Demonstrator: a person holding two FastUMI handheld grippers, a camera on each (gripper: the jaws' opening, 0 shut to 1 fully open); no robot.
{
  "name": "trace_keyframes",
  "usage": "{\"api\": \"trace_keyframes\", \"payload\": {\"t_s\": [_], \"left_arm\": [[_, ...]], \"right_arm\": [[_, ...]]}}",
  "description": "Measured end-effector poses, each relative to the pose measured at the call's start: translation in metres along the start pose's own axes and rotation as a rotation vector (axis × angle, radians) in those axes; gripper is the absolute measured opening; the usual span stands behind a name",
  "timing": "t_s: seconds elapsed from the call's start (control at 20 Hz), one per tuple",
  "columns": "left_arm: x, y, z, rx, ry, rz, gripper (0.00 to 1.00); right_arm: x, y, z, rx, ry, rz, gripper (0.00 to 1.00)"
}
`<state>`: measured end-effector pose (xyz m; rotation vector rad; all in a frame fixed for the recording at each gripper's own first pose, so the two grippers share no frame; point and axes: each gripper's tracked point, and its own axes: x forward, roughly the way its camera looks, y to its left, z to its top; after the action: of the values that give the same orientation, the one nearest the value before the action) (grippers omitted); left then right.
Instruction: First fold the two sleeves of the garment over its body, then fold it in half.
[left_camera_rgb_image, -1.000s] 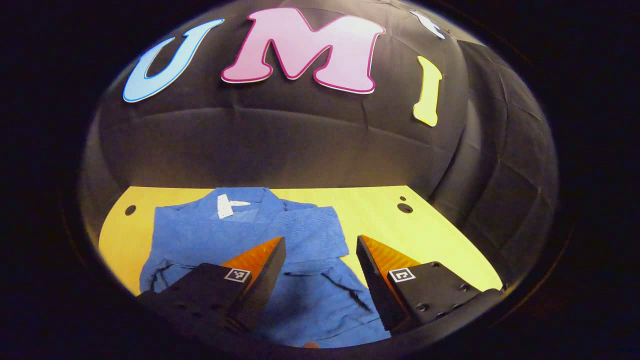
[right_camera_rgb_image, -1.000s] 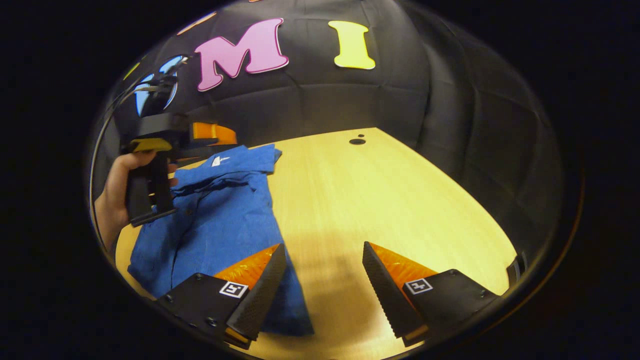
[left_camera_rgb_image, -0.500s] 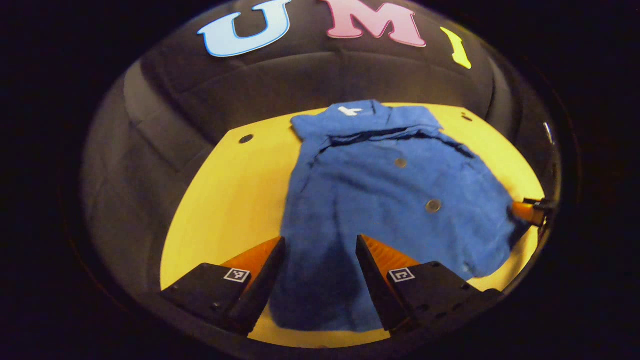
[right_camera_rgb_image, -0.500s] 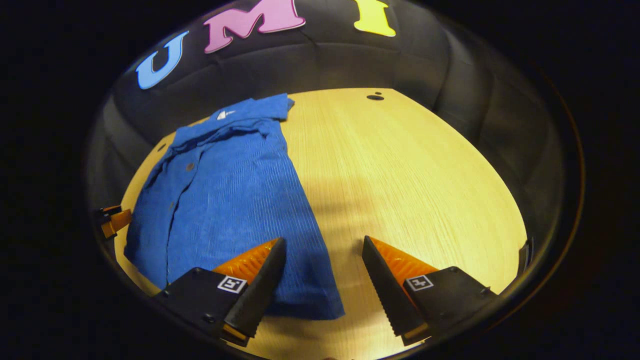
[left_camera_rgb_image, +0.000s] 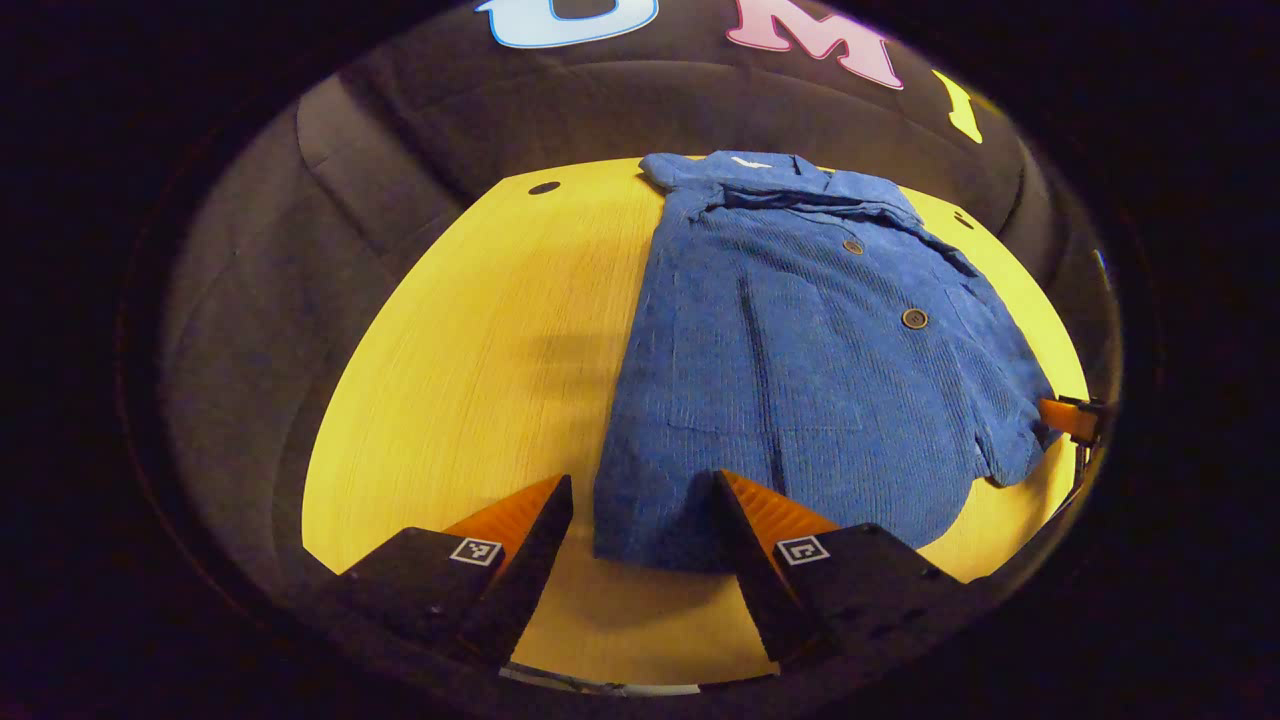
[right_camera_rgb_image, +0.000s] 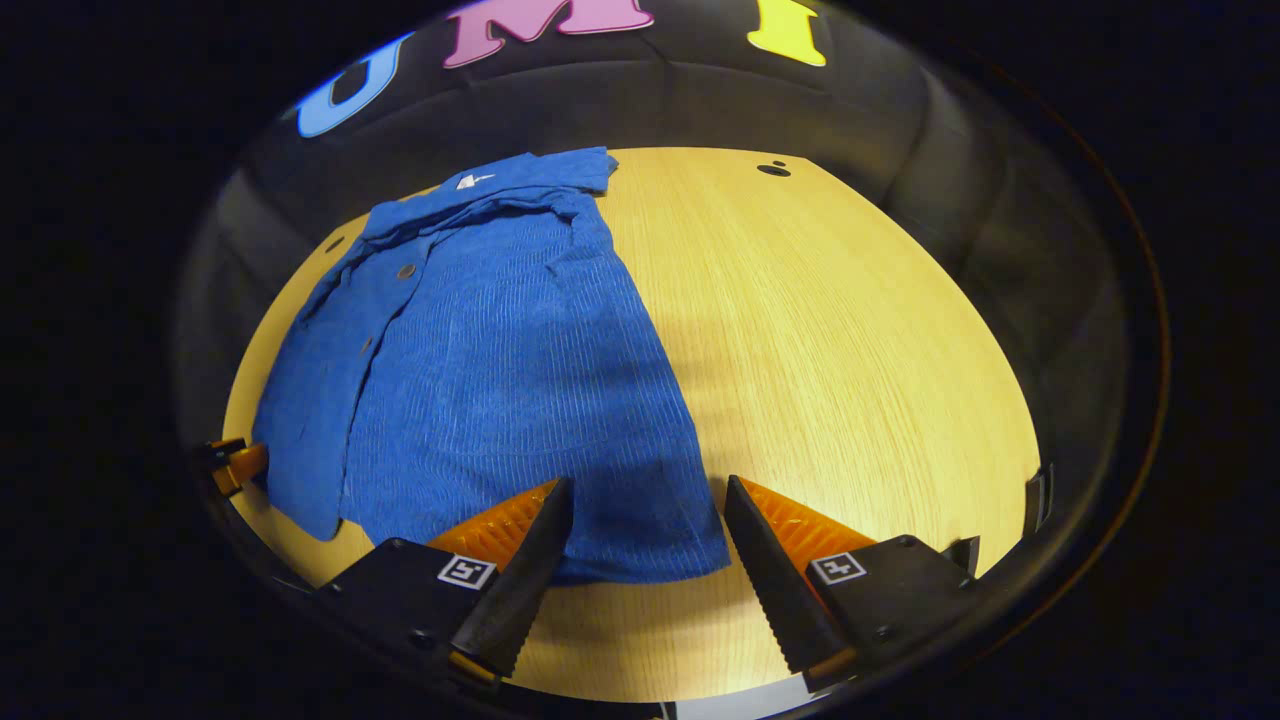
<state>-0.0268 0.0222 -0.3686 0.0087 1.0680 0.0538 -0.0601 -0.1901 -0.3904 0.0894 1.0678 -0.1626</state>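
- Both cameras now look down on the shirt (left_camera_rgb_image: 800, 360) from its lower hem; one second ago the left gripper (left_camera_rgb_image: 640, 540) looked at the folded collar area from low down, and the right gripper (right_camera_rgb_image: 645, 545) looked from the side, with a hand holding the other gripper in its view.
- Shirt position: it lies flat on the desk (left_camera_rgb_image: 470, 350), collar toward the booth wall, hem toward the grippers. Sleeves appear already folded over the body, since none sticks out at the sides; this is a judgement.
- Left gripper: jaws spread, holding nothing. The left hem corner lies between them in the left gripper view; whether they touch the cloth cannot be told.
- Right gripper: jaws spread, holding nothing, with the right hem corner between them in the right gripper view.
- Each view shows a small part of the other gripper at its edge, just beside the shirt's far hem corner.
- Step in hand, as judged: grasp both hem corners, then carry the hem up to the collar for the half fold.
- Risk 1: jaws closing on the top layer alone would leave the lower layer behind and spoil the fold.
- Risk 2: uneven lift between the two sides would skew the hem against the collar.
- Risk 3: dragging the cloth along the desk could pull the folded sleeves loose.
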Motion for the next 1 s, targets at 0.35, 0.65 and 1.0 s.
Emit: {"api": "trace_keyframes", "payload": {"t_s": [0.35, 0.65, 1.0], "left_arm": [[0.003, -0.026, 0.004, -0.039, 0.024, -0.057, 0.47], [0.004, -0.067, 0.010, 0.000, -0.011, -0.128, 0.02], [-0.020, -0.113, 0.034, -0.032, -0.097, -0.272, 0.00]], "right_arm": [[0.003, 0.020, 0.003, 0.050, 0.048, 0.028, 0.45], [0.007, 0.032, 0.004, -0.036, 0.031, 0.113, 0.02], [-0.004, 0.051, 0.006, 0.034, 0.057, 0.248, 0.01]]}}
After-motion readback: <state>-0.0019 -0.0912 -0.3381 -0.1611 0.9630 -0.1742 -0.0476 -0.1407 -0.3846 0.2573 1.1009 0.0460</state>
